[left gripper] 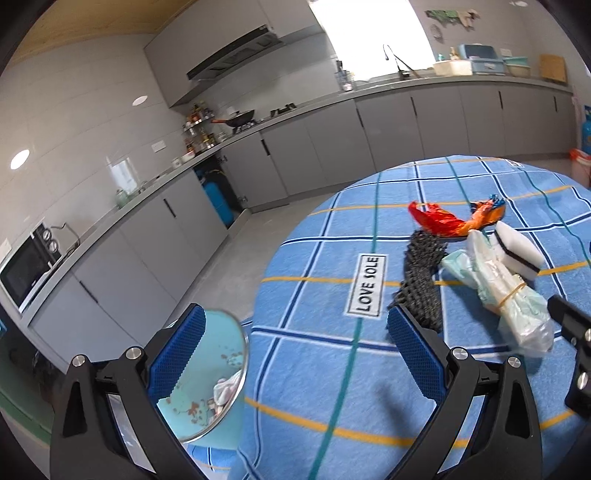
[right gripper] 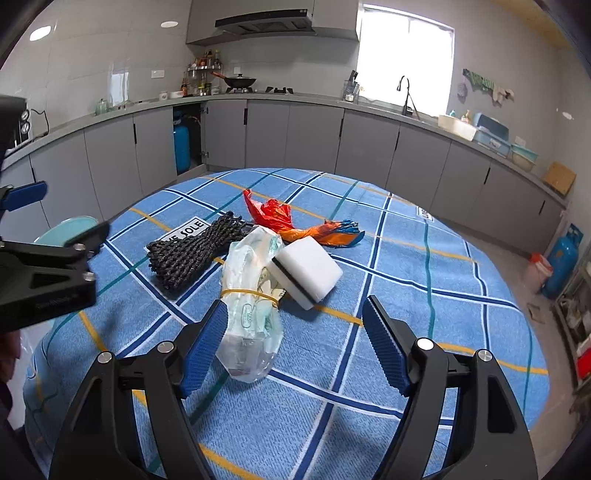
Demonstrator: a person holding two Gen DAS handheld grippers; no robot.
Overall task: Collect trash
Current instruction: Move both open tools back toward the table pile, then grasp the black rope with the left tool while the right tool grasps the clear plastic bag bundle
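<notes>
The left finger [left gripper: 177, 354] hides part of the bin [left gripper: 225, 373].

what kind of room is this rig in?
A home kitchen, most likely. A wok sits on a stove under a range hood, grey cabinets run under a long counter with a sink tap, and a microwave stands on the counter.

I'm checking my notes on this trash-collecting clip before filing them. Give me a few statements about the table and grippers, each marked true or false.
1. The white sponge block lies against the clear plastic bundle. True.
2. The right gripper is clamped on the black rope. False: its jaws are open, holding nothing.
3. A yellow rubber band circles the bundle. True.
4. The left gripper holds the red-orange wrapper. False: open and empty; the wrapper lies on the tablecloth.
</notes>
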